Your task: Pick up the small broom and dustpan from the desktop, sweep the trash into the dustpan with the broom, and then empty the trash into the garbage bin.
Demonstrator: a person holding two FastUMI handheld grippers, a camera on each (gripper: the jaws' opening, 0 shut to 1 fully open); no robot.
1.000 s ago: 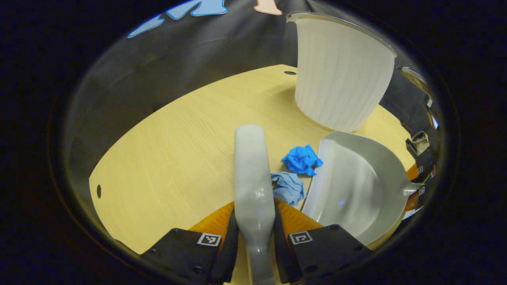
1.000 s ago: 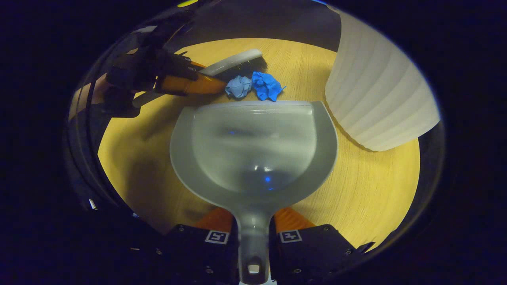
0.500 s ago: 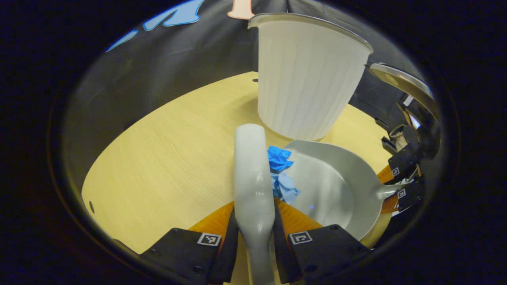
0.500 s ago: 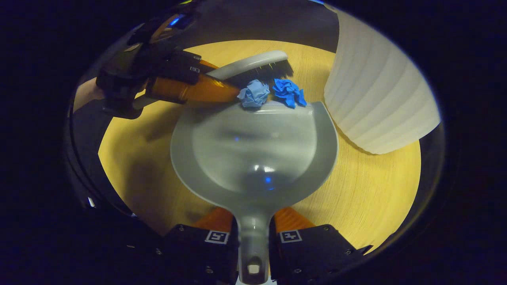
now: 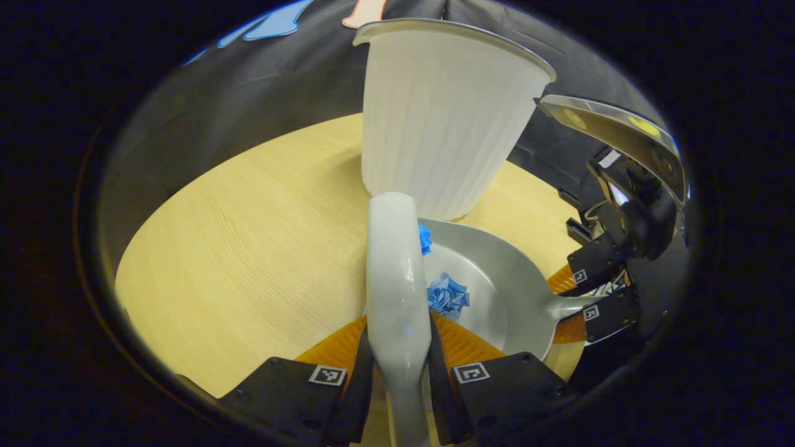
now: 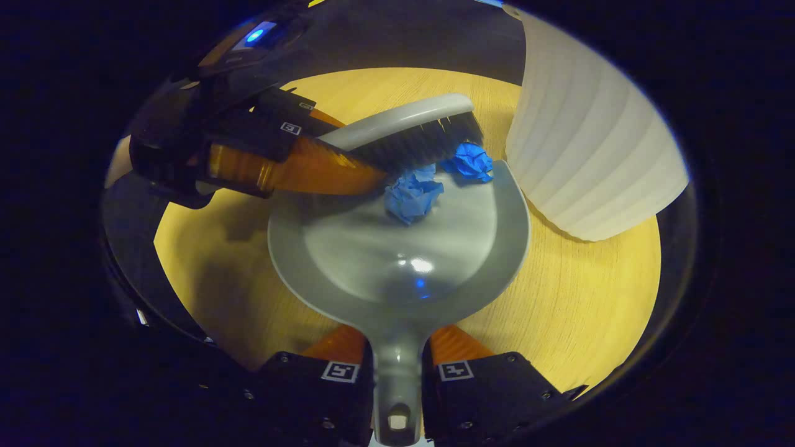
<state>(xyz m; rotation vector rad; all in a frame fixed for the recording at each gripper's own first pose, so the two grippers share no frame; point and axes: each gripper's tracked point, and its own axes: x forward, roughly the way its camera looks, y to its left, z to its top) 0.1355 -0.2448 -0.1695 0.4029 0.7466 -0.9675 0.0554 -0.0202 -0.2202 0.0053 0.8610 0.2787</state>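
— White ribbed garbage bin (image 5: 444,118) stands on the table (image 5: 248,236), just beside the dustpan's (image 6: 397,248) far corner.

— And the claws?

— Left claw (image 5: 397,372) is clamped on the broom (image 5: 392,273) handle, bristles over the pan's lip. Right claw (image 6: 397,385) is clamped on the dustpan handle. Two blue paper wads (image 6: 411,194) lie inside the pan.
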